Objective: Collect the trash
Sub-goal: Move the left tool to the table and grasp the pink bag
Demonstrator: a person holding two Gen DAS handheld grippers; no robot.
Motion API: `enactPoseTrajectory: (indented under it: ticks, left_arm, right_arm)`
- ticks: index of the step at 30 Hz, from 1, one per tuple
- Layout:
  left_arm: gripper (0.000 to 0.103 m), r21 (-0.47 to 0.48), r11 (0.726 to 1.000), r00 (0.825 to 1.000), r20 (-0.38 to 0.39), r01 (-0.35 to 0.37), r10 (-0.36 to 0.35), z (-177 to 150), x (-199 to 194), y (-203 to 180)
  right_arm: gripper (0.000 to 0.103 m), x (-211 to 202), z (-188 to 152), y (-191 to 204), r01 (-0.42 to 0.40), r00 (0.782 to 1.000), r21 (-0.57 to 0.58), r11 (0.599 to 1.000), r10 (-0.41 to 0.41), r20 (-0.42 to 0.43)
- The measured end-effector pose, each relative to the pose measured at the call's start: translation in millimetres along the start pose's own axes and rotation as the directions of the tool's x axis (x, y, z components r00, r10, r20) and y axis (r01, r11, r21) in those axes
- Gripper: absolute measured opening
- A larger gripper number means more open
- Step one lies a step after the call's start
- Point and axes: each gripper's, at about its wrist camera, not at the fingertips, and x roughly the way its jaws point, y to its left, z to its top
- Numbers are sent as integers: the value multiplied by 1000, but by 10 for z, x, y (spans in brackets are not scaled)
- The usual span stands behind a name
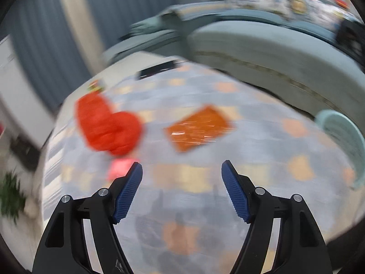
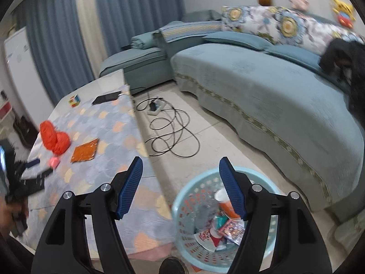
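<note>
The orange wrapper [image 2: 84, 151] lies flat on the table cloth [image 2: 109, 123], beside the red crumpled bag [image 2: 54, 139]; its long axis appears to run diagonally, though blur limits certainty. The left gripper [image 1: 182, 166] is spread wide, holding nothing. The right gripper [image 2: 180, 162], jaws apart and empty, hangs over the basket [image 2: 182, 196] of trash on the floor.

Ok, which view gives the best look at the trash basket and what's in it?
The right wrist view: the pale blue basket sits on the floor beside the table, seen from above, with wrappers and a cup inside, partly behind the right gripper. The left wrist view catches only a blurred piece of its rim at the right edge.
</note>
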Motion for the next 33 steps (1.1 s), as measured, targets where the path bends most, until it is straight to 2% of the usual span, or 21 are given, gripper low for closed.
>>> enactPoseTrajectory:
  ticks: [2,6,12,17,20,22,25,29,33]
  left_arm:
    - [70,-76,996,999,-24,-37,35,-6,219,296]
    - [70,-149,986,995,-85,-72,60,-83,573,641]
    - [70,-164,986,997,-67,-35,25,-90,779,779]
    - [70,-199,980,994,-109,3,-25,-113,1051,856]
    - [70,-185,983,991,-129,-5,-19,-139,1171,867]
    - [70,-225,974,991,-126,15,-44,-174,1203,935]
    - [69,-291,956,988,-135,31,-74,-200,1210,1032]
    - [68,-287,957,988,-134,35,-76,-230,1188,1030]
    - [57,-301,953,988,-134,30,-73,-286,1143,1105]
  right_arm:
    - [66,56,24,201,-15,1000,-26,1000,15,-9]
    - [66,141,51,580,-47,999,-79,996,46,-20]
    - [68,289,54,1272,-114,993,-168,979,108,-41]
    - [69,428,5,1870,-156,988,-265,952,145,-61]
    - [70,551,11,2172,-174,985,-310,935,163,-63]
    - [73,678,33,2335,-197,980,-306,931,182,-78]
    - [77,936,46,2564,-220,975,-317,923,195,-109]
    - [78,1471,39,2793,-235,964,-317,919,180,-195]
    - [78,2129,13,2734,-231,941,-199,952,166,-296]
